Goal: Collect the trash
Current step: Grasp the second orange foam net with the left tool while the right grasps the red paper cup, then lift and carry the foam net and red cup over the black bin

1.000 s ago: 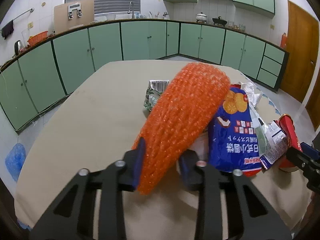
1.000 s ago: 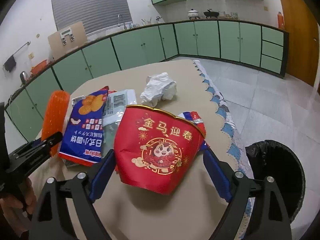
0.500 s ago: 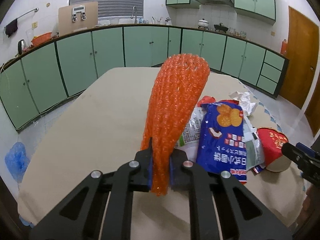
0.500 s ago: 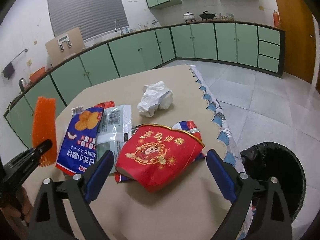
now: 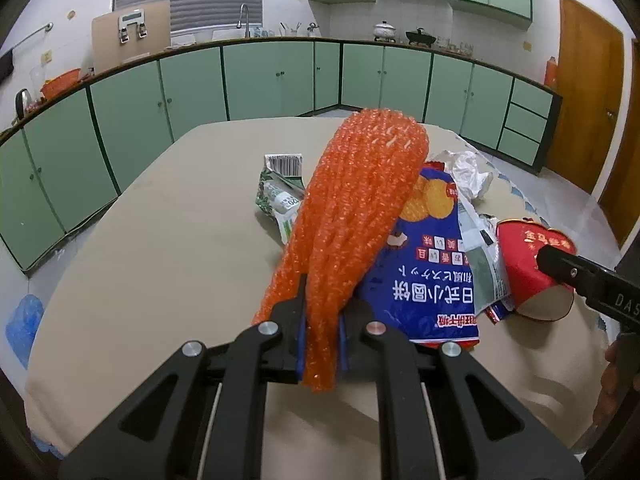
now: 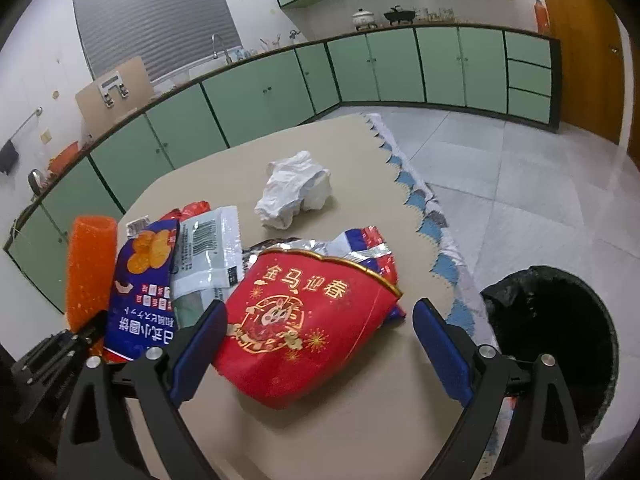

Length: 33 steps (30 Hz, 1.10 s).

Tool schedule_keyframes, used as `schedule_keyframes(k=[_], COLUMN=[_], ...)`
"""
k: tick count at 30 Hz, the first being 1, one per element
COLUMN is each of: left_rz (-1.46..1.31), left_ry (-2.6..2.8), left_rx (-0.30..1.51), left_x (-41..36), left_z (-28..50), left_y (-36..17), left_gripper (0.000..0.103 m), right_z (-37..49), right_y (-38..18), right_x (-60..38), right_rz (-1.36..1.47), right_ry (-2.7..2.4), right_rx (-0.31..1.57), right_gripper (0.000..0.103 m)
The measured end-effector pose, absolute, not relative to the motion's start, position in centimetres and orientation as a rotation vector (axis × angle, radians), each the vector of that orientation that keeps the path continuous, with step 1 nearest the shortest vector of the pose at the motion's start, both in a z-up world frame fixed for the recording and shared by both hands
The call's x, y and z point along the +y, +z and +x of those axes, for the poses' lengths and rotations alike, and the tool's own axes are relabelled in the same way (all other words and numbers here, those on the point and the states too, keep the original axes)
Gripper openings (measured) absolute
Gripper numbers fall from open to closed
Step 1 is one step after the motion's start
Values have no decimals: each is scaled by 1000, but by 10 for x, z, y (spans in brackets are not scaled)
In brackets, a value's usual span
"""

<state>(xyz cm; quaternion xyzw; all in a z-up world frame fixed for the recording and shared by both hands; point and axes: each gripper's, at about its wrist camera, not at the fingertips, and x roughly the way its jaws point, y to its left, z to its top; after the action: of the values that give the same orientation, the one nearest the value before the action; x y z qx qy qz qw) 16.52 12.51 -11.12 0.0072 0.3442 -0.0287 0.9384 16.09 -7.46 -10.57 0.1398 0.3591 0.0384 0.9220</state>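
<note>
We had the left gripper (image 5: pixel 320 338) clamped on the orange foam net (image 5: pixel 352 216), right gripper (image 6: pixel 320 344) gaping around the red paper cup (image 6: pixel 308 320); next we'd need both carried right of that cup into the black bin (image 6: pixel 560 340)

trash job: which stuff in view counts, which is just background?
Job:
orange foam net, in left gripper
red paper cup, between open right gripper fingers
blue snack bag
crumpled tissue
black bin

Background:
green cabinets
pot
</note>
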Motion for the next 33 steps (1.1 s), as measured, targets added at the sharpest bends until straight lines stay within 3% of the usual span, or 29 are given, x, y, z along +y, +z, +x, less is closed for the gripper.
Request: schedule_keyframes(k=[5, 12, 22, 33], left_rz=[10, 7, -3, -12], left_ry=[-53, -49, -41, -31], left_rx=[708, 712, 690, 641], left_x=[128, 127, 128, 129], left_z=[165, 165, 157, 140], left_y=[-113, -113, -107, -91], left_gripper=[10, 10, 10, 10], right_z=[163, 159, 148, 134], right_y=[-109, -101, -88, -63], right_x=[-65, -58, -57, -53], right_rz=[288, 267, 253, 205], right_ry=[127, 190, 260, 298], right_rx=[745, 724, 688, 620], right_gripper=[86, 50, 29, 23])
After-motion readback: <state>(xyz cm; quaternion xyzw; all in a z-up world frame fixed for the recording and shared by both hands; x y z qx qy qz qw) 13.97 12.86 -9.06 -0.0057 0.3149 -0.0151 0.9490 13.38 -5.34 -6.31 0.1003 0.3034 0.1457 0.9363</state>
